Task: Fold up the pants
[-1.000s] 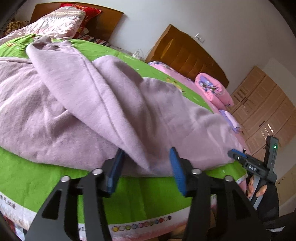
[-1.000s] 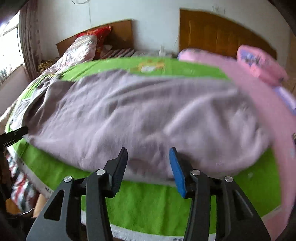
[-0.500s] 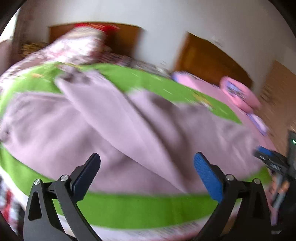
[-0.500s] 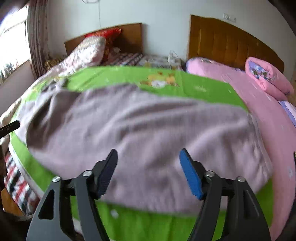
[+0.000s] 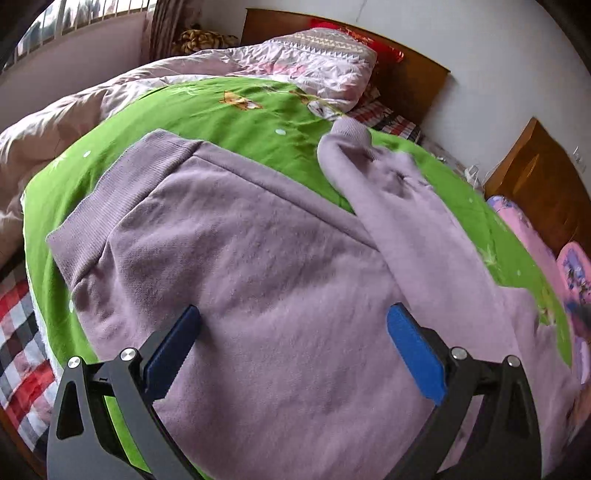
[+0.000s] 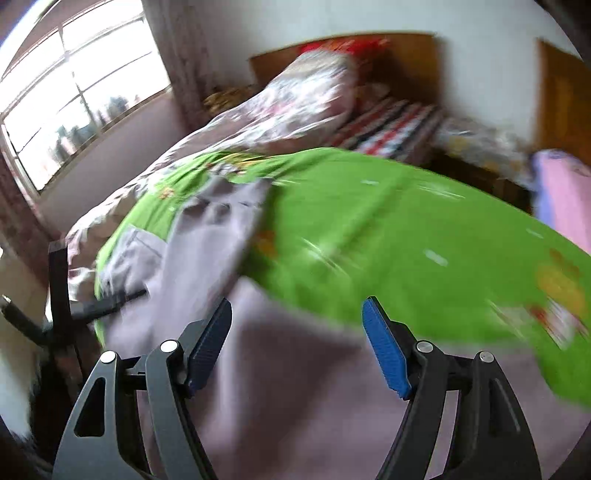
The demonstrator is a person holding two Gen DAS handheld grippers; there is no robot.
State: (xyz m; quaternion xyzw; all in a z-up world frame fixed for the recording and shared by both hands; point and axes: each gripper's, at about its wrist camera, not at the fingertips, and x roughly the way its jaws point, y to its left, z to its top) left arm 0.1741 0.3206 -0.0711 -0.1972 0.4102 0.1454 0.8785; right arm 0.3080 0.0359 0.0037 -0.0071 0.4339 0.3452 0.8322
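Lying under left tool (image 5: 293, 345) – pants (image 5: 258, 258), jaws wide apart.

The left wrist view is looking steeply down along its own fingers (image 5: 173, 350), which are filling the lower frame, onto the pants (image 5: 280, 280) lying close below on the green sheet (image 5: 236, 122). It is facing the headboard (image 5: 410, 70) at upper right, with the window (image 5: 66, 14) at upper left. The right wrist view is also tilting down past its fingers (image 6: 386, 350), sitting near the pants (image 6: 295, 387) at lower centre, and is blurring. It is facing the same way: window (image 6: 77, 92) at upper left, headboard (image 6: 402, 55) at top. Both views are sharing the pants, the sheet (image 6: 406, 229), the quilt (image 5: 325, 66) (image 6: 295, 107) and the headboard.
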